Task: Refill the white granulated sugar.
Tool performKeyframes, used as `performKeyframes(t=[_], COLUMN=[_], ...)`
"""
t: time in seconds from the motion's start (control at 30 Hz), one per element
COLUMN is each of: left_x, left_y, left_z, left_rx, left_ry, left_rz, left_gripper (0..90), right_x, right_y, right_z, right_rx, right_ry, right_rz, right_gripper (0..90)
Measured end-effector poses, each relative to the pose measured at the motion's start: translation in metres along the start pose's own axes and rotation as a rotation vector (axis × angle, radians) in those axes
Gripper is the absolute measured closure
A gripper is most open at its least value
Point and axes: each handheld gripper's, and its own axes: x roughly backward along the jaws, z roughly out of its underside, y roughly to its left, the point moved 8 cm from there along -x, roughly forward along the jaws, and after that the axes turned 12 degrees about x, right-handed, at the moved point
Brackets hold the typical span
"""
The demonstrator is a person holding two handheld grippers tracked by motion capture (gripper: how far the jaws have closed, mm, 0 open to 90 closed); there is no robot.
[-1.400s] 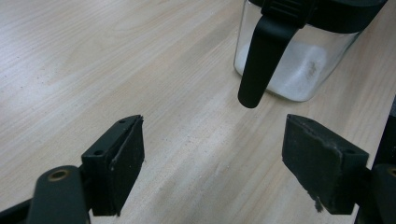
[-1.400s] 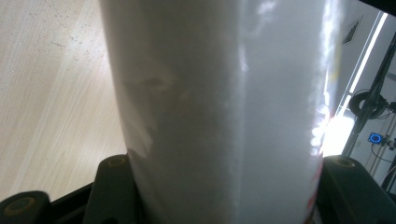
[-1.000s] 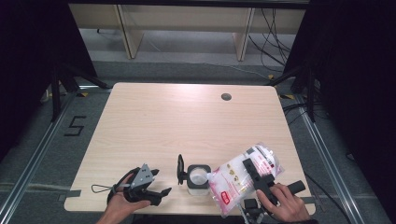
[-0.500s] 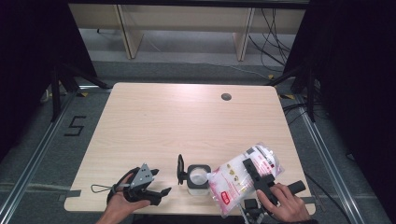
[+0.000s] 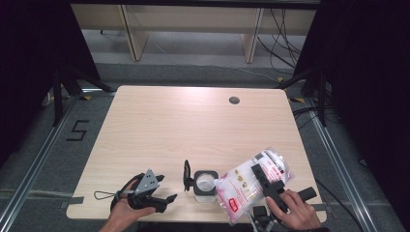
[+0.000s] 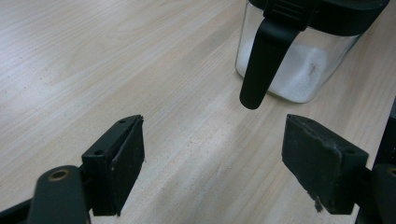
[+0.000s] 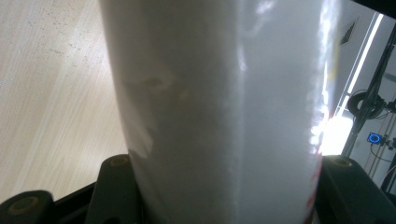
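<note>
A clear jar (image 5: 203, 184) with a black rim holds white powder near the table's front edge; its black lid (image 5: 186, 175) hangs open on the left side. In the left gripper view the jar (image 6: 299, 65) and the hanging lid arm (image 6: 262, 60) stand just ahead of my left gripper (image 6: 212, 161), whose jaws are wide apart with nothing between them. That left gripper (image 5: 162, 200) rests low at the front left. My right gripper (image 5: 265, 178) is shut on a plastic bag of white powder (image 5: 251, 186), tilted with its lower end over the jar. The bag (image 7: 219, 107) sits right between the right jaws.
The wooden table (image 5: 193, 125) has a round cable hole (image 5: 234, 100) at its far right. A shelf frame and cables lie on the floor behind. Dark stands flank both sides of the table.
</note>
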Motion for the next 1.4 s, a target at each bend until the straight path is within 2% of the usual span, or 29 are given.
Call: performKeyframes(t=[0.27,0.3,0.33,0.43,0.53,0.6,0.73,0.8,0.93,0.97,1.0,1.03,1.1,1.23,1.3,1.33,1.4], left_x=[-0.0007,-0.0006,-0.0001,0.0002,-0.0003,-0.0004,-0.0007,-0.0004,-0.0005,0.0002,0.0,-0.0001,0.0002,-0.001,-0.0006,0.0004,0.0004], left_y=[-0.0012,-0.0011,-0.0003,0.0001,-0.0026,-0.0026,-0.0026,-0.002,-0.0028,-0.0018,-0.0016,-0.002,-0.002,-0.0044,-0.0035,-0.0019,-0.002], left_z=[-0.0004,-0.0003,0.0,0.0,-0.001,-0.001,-0.0011,-0.0014,-0.0006,-0.0005,-0.0006,-0.0005,-0.0005,-0.0013,-0.001,0.0,0.0], left_rx=[0.009,0.009,0.0,-0.005,0.018,0.018,0.011,-0.006,-0.001,-0.013,-0.014,-0.012,-0.007,0.012,0.006,-0.01,-0.008], left_ry=[-0.007,-0.007,0.0,0.003,-0.016,-0.016,-0.02,-0.018,-0.009,-0.001,-0.003,-0.002,-0.003,-0.02,-0.014,0.007,0.007], left_rz=[0.004,0.003,0.001,-0.001,0.008,0.008,0.007,0.005,0.01,0.006,0.004,0.008,-0.002,0.009,0.004,0.004,0.005], left_gripper=[20.7,20.7,20.8,20.8,20.8,20.8,20.8,20.8,20.8,20.8,20.8,20.8,20.8,20.8,20.8,20.8,20.8], right_x=[-0.0002,-0.0003,-0.0003,0.0,0.0002,0.0001,0.0002,0.0002,-0.0001,-0.0001,-0.0002,-0.0001,0.0,-0.0001,-0.0003,-0.0005,-0.0004], right_y=[-0.0003,0.0011,-0.0015,-0.0015,0.0,0.0001,0.0007,0.0004,0.0002,0.0002,-0.0016,0.0002,-0.0014,-0.0013,0.0002,-0.0011,-0.001], right_z=[0.0003,0.0003,0.0003,0.0005,0.0004,0.0003,0.0,-0.0004,-0.0012,-0.0012,-0.0016,-0.0017,-0.002,-0.0026,-0.0027,-0.003,-0.0027], right_rx=[-0.009,-0.032,-0.008,-0.004,-0.011,-0.012,-0.006,-0.006,-0.001,-0.001,0.007,0.0,0.003,-0.003,0.004,0.01,0.008], right_ry=[-0.002,-0.001,-0.007,-0.005,-0.001,-0.002,-0.001,-0.003,-0.005,-0.005,-0.009,-0.006,-0.009,-0.013,-0.011,-0.016,-0.013], right_rz=[0.008,0.008,0.018,0.017,0.003,0.002,-0.003,0.0,-0.001,-0.001,0.013,-0.001,0.012,0.011,-0.003,0.009,0.01], right_gripper=[47.2,47.2,47.2,47.3,47.3,47.3,47.3,47.4,47.4,47.4,47.4,47.4,47.4,47.5,47.5,47.5,47.5])
